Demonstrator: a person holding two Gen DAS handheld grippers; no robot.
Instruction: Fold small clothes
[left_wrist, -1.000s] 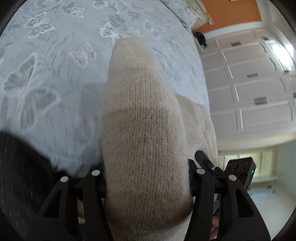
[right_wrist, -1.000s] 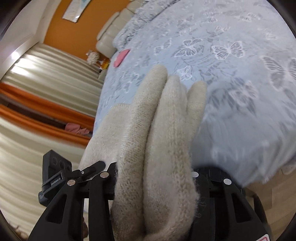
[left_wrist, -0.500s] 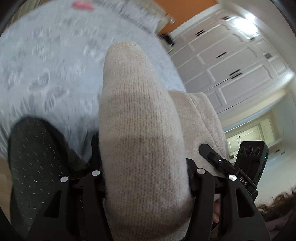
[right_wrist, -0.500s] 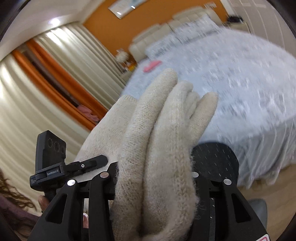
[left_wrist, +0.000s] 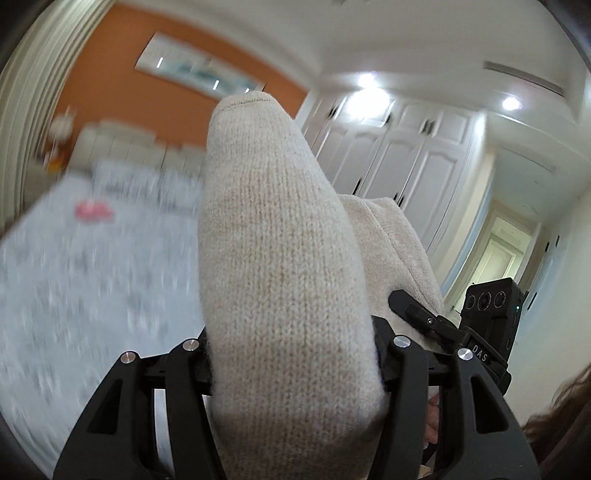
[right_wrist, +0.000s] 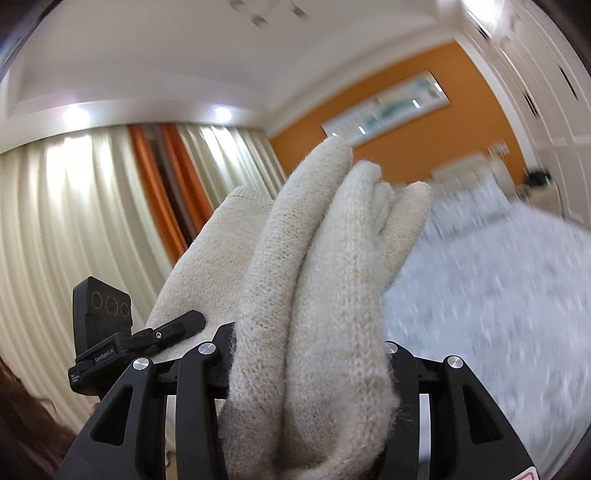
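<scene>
1. While both cameras are tilted up toward the ceiling, a cream knitted garment (left_wrist: 280, 280) is pinched between the arms of the left tongs (left_wrist: 291, 350), and it rises up the middle of the left wrist view.
2. A second fold of the same knit (left_wrist: 391, 236) is seen just right of it, reaching toward the right tongs (left_wrist: 443, 325), whose black body and sensor block lie at the near right.
3. Seen from the right wrist, bunched folds of the cream garment (right_wrist: 325, 295) are gripped by the right tongs (right_wrist: 306, 354), with several rounded ridges standing upright.
4. More of the knit (right_wrist: 218, 254) spreads left toward the left tongs (right_wrist: 155, 336).
5. The garment is held in the air, apart from the bed (left_wrist: 74, 277), which is blurred at the left.
6. A pink item (left_wrist: 92, 212) is seen on the bed, far left.
7. White wardrobe doors (left_wrist: 413, 162) are seen at the far right, and an orange wall (right_wrist: 424, 122) with a framed picture (right_wrist: 388, 107) behind.
8. Pale curtains (right_wrist: 74, 221) with orange strips hang at the left in the right wrist view.
</scene>
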